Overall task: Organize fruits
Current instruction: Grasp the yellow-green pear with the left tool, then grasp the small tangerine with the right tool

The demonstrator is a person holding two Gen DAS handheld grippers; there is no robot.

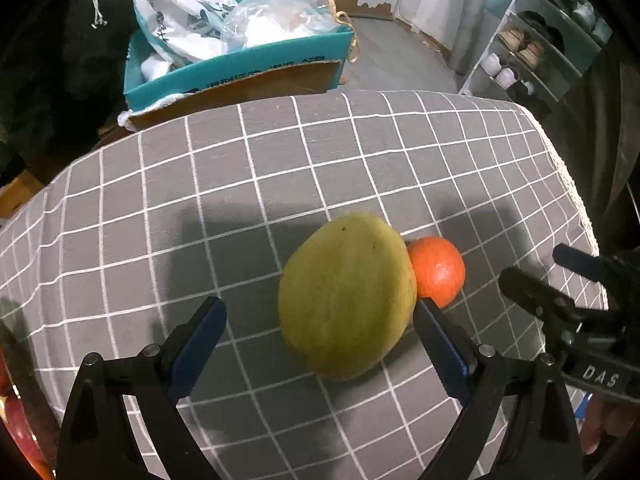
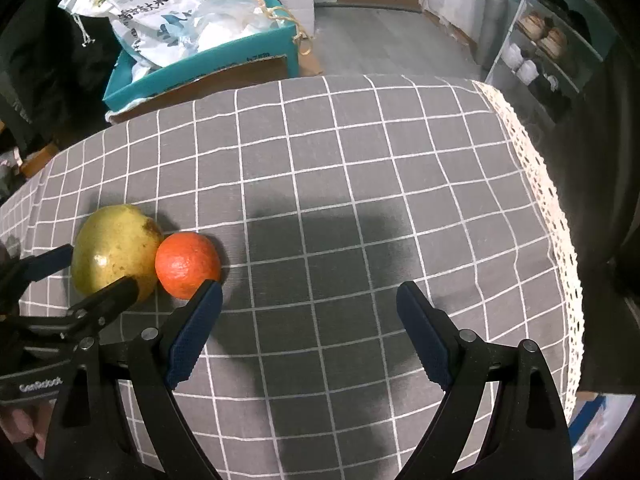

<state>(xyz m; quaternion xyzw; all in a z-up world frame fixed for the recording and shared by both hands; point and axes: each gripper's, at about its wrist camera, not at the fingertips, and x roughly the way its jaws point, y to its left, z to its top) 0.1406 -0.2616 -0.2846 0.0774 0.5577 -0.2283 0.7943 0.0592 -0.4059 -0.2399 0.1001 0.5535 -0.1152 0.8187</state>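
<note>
A large yellow-green mango lies on the grey checked tablecloth, touching an orange on its right. My left gripper is open, its fingers on either side of the mango, the right finger near the orange. In the right wrist view the mango and the orange sit at the left. My right gripper is open and empty over bare cloth, its left fingertip just in front of the orange. The left gripper shows there around the mango.
Behind the table a teal cardboard box holds white bags. A shelf with shoes stands at the far right. The cloth's lace edge marks the table's right side. Something red is at the far lower left.
</note>
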